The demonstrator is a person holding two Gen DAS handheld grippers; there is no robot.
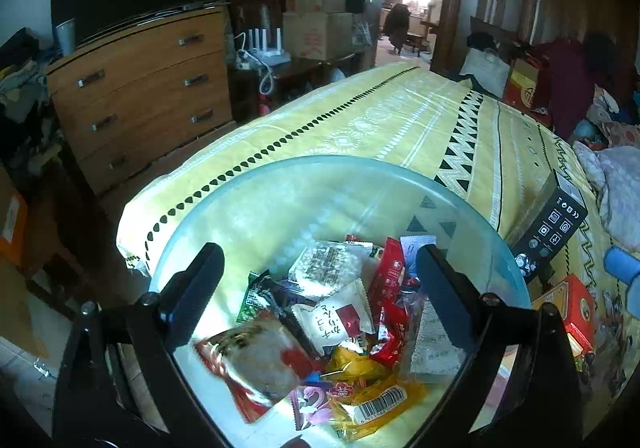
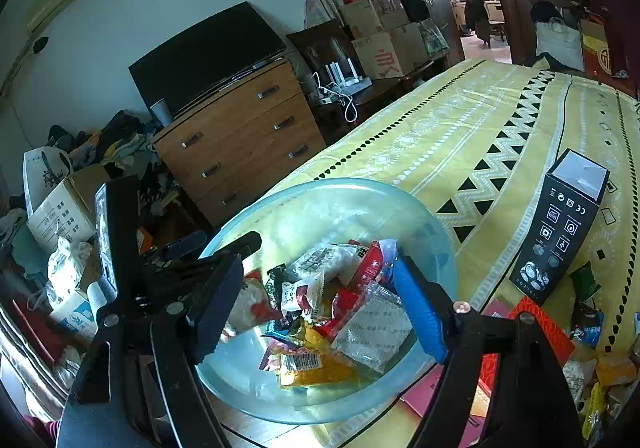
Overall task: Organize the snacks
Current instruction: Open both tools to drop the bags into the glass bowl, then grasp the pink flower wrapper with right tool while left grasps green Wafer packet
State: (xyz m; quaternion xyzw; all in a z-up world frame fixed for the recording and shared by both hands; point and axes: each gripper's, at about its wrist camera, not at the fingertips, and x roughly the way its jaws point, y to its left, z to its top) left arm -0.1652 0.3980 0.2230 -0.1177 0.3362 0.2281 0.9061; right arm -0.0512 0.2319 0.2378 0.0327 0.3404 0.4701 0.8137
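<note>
Snacks, small foil and plastic packets [image 1: 332, 324], heaped in round clear glass bowl [image 1: 280, 175] at corner of yellow patterned bed [image 1: 400, 115]; left tool [image 1: 320, 288] and right tool [image 2: 316, 300] both wide open above bowl, holding nothing; loose packets [image 2: 612, 368] lie beside bowl; risk: bowl near bed edge, soft bedding, a downward push could tip it.

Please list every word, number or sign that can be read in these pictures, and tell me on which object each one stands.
"CE" mark and small white icons: on the black box standing on the bed.
Large red character, reads like "家", uncertain: on the cardboard box by the wall.
Barcode, digits too small: on the yellow snack packet in the glass bowl.
Handwriting-style print, not legible: on the white snack packet.
Other wrappers: too blurred.
</note>
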